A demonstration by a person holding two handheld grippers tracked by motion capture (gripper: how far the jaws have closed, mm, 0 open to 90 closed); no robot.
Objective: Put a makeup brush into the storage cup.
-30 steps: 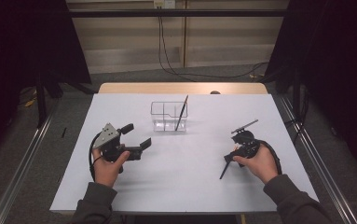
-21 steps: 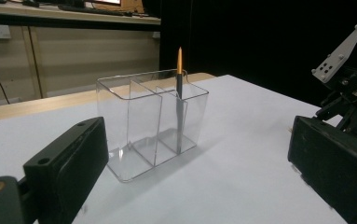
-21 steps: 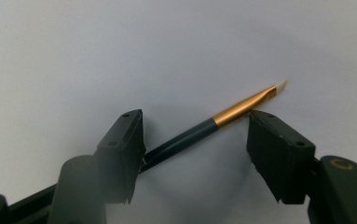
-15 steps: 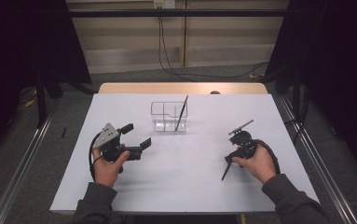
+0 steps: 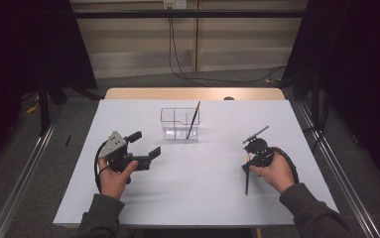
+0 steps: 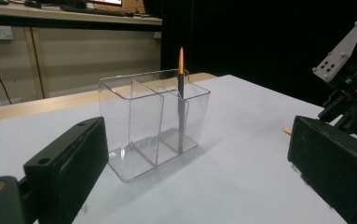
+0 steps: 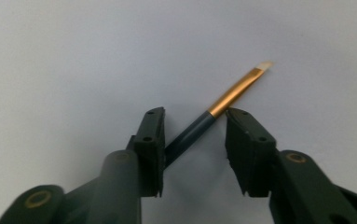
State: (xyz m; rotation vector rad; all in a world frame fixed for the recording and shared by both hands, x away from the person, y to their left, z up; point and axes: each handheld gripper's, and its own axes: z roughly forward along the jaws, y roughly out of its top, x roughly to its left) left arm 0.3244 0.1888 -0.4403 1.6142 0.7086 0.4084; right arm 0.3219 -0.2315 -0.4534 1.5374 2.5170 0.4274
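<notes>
A white table (image 5: 197,198) stands amid dim floor and dark curtains, with bare surface open on every side of a clear organizer (image 5: 179,124) near its far middle — one dark brush (image 5: 193,120) leans in its right compartment. At left, the left gripper (image 5: 147,148) rests with jaws spread wide, holding nothing. At right, the right gripper (image 7: 195,135) has its jaws partly open around a second, gold-ferruled brush (image 7: 232,95) — the handle touches one jaw.

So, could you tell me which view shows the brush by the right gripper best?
The right gripper view: the brush lies between the open jaws, gold ferrule and pale tip clear. The high view shows a thin dark stick; the left gripper view, just an end.
</notes>
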